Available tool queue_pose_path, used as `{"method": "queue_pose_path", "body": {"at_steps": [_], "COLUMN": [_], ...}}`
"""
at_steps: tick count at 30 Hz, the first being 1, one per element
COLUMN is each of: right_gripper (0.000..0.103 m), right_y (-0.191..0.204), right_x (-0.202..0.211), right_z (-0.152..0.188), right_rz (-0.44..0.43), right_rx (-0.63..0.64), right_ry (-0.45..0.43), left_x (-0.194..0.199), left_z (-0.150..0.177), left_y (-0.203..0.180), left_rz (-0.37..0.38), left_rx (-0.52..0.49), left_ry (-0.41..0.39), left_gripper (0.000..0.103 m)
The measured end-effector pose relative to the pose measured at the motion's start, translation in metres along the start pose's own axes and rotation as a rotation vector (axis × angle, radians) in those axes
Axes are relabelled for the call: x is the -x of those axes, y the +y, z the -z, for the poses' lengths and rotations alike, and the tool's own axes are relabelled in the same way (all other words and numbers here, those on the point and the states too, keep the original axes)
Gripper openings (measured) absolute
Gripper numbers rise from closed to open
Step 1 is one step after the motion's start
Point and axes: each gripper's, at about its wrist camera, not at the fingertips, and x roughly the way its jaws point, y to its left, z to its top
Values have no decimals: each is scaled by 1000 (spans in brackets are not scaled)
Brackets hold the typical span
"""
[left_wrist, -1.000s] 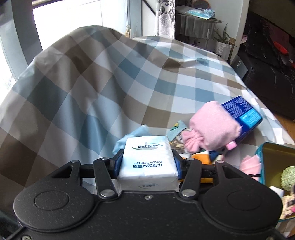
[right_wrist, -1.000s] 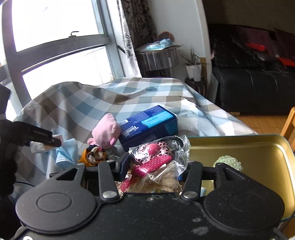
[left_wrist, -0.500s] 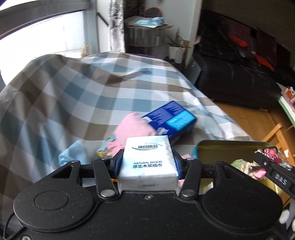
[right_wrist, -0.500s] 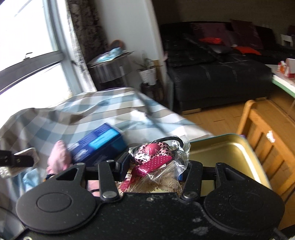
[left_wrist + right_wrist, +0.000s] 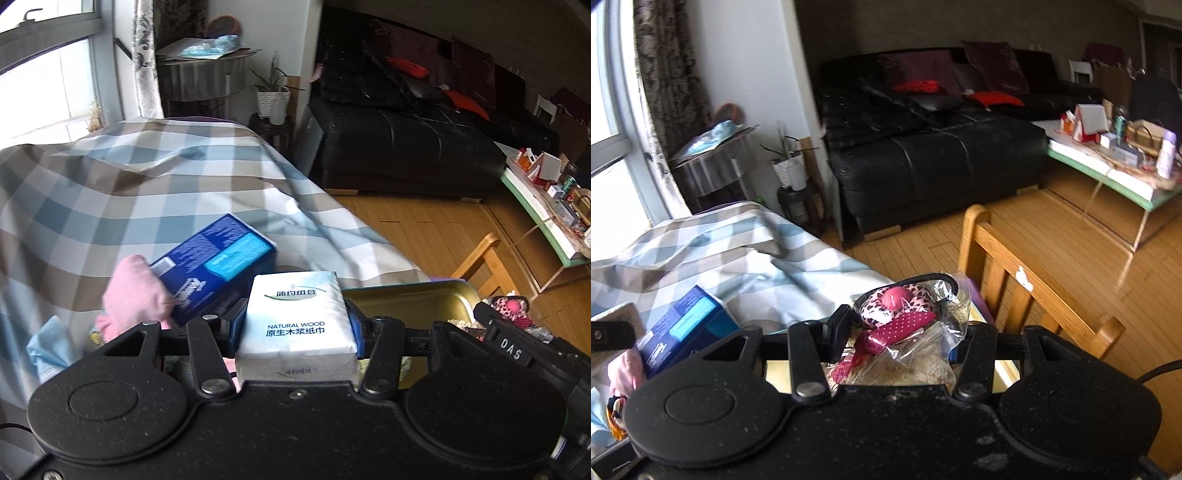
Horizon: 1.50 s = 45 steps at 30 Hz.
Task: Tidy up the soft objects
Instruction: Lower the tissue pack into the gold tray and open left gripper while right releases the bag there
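Left wrist view — left gripper (image 5: 295, 325) clamps tissue pack (image 5: 295, 321), tin tray (image 5: 410, 295) just beyond, rightward; right gripper (image 5: 905, 332) grips bagged pink item (image 5: 905, 325) — already over tray (image 5: 779, 373).

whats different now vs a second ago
Both views have swung right, from the checked cloth toward the sofa and floor; the gold tray now lies just past the left tool. Nothing taken or released: the left tool still grips the tissue pack, the right tool the clear bag.
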Motion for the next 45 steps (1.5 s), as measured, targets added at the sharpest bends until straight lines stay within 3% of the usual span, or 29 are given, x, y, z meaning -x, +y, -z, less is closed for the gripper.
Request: {"method": "queue_pose_path", "body": {"at_steps": [15,32,34,36,39,45], "right_gripper": [48,48,55,58,59,71], "right_y": [-7,-4,-6,-8,-7,3], "right_x": [-18,-12,-11,-12,-13,-6], "right_z": [2,4,4,4,4,6], "right_rz": [31,4,-5,-11,-12,11], "right_rx": [-14,28,24,18,25,60], "right_ry": [89,84,90,100,111,83], "left_x": [-41,-57,-58,-57,-54,-52], "left_z": [6,11,12,12,11,12], "left_y": [-28,-34,-35,-38,-41,-44], "left_rz": [-6,-47,-49,-51,-59,-84], "left_rx": [-23,-45,-48,-49,-61,-84], "left_ry": [83,120,121,121,106,105], "left_gripper": [50,51,52,62,63,64]}}
